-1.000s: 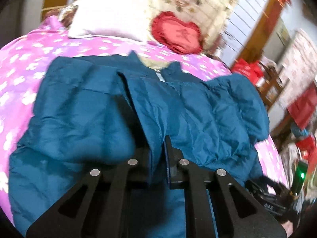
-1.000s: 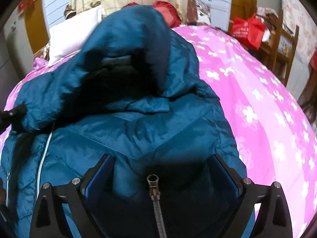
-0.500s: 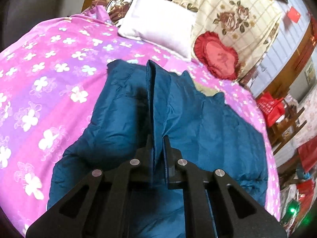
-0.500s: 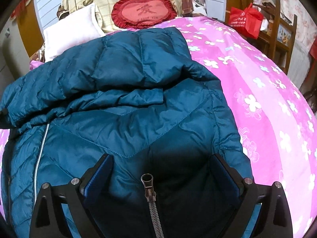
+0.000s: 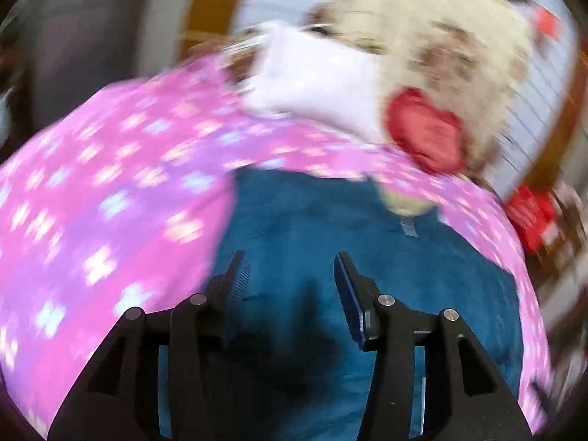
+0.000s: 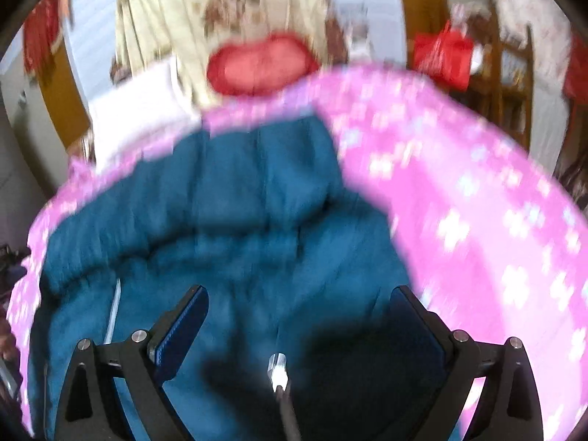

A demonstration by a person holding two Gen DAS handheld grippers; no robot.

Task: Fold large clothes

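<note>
The teal jacket (image 5: 367,294) lies on the bed, collar toward the pillows, with one side laid over its middle; in the right view its zipper pull (image 6: 278,369) sits between the jaws. Our left gripper (image 5: 290,279) has just been opening: its jaws stand apart above the cloth, nothing pinched between them. Our right gripper (image 6: 299,316) is spread wide over the jacket (image 6: 220,220), pads clear of the fabric. Both views are smeared by motion, so fine creases are hard to read.

What could go wrong from here, as we judge it: the padded cloth looks springy, so the released fold may puff up and slide back open. If we close again on one layer only, the panel underneath would drag and bunch. The zipper pull could catch in the right jaws and tug the hem askew. The shell seems slick, so a shallow pinch may slip out.

The jacket rests on a pink bedspread (image 5: 110,183) with pale flowers, soft and likely to give under pressure. At the head lie a white pillow (image 5: 312,81), a red heart cushion (image 5: 422,136) and a floral cover (image 6: 220,11). A red bag (image 6: 443,55) hangs by wooden furniture on the right.
</note>
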